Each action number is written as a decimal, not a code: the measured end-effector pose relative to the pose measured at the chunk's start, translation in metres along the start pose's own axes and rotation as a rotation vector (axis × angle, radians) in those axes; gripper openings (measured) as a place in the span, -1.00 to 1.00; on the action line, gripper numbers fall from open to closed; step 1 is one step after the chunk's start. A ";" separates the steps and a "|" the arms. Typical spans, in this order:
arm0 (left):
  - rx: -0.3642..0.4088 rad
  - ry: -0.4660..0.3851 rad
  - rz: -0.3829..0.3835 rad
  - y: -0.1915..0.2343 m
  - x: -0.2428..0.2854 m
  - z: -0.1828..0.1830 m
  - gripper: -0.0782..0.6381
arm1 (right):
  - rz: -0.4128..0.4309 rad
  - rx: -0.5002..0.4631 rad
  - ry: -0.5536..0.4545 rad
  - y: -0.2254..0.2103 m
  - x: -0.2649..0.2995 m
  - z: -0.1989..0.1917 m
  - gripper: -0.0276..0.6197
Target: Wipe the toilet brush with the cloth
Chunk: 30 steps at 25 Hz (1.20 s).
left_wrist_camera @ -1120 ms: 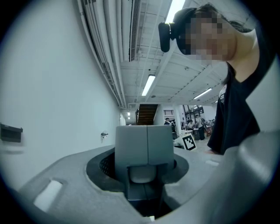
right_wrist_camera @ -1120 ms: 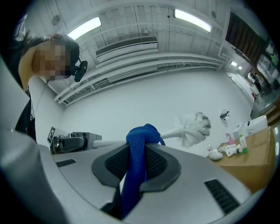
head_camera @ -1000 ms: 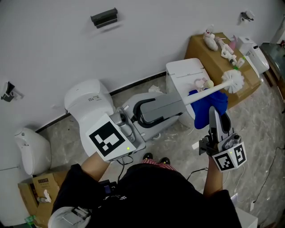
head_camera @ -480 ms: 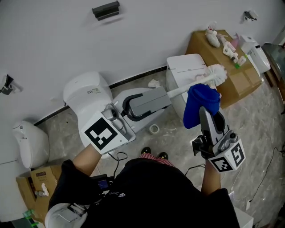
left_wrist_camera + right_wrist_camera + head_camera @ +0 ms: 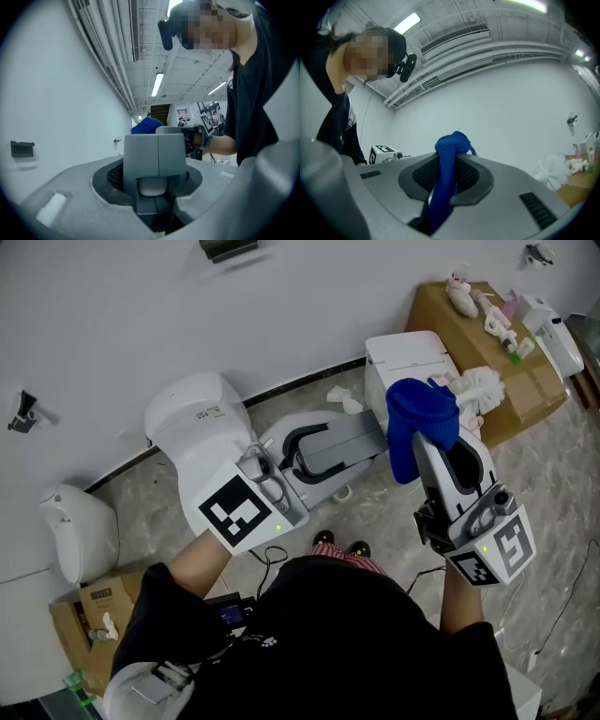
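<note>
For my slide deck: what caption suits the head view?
Left gripper holds the toilet brush; right gripper holds a blue cloth over its handle, beside the bristles.

You stand in what looks like a test lab. Loose toilets (image 5: 192,423) sit at 9 and 10 o'clock along a blank wall (image 5: 112,315), with a cardboard box (image 5: 497,399) at 2 and bare ducts (image 5: 454,35) and strip lights (image 5: 157,84) overhead.

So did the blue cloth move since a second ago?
Yes. Against the white box by the wall, the blue cloth has shifted left, ending right beside the bristles.
</note>
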<state>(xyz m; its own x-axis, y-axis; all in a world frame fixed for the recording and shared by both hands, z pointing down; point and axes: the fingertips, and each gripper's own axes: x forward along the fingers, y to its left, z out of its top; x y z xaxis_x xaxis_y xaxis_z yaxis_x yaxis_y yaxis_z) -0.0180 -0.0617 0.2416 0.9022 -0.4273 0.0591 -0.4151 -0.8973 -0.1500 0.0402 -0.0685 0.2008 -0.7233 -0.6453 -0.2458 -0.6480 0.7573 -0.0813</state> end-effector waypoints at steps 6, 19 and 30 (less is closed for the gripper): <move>-0.035 0.032 -0.046 -0.007 0.002 -0.003 -0.28 | 0.001 -0.025 0.066 0.000 0.005 -0.017 -0.70; -0.059 0.070 -0.051 -0.008 0.004 -0.015 -0.28 | -0.011 0.033 0.095 -0.004 0.006 -0.040 -0.70; -0.040 0.071 -0.038 -0.007 0.001 -0.018 -0.28 | -0.011 0.018 0.107 -0.003 0.009 -0.048 -0.70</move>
<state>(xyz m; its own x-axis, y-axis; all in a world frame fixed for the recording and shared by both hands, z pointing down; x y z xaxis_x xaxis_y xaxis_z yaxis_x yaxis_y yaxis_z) -0.0163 -0.0582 0.2606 0.9075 -0.3981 0.1340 -0.3861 -0.9162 -0.1069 0.0240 -0.0817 0.2447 -0.7383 -0.6596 -0.1406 -0.6520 0.7514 -0.1012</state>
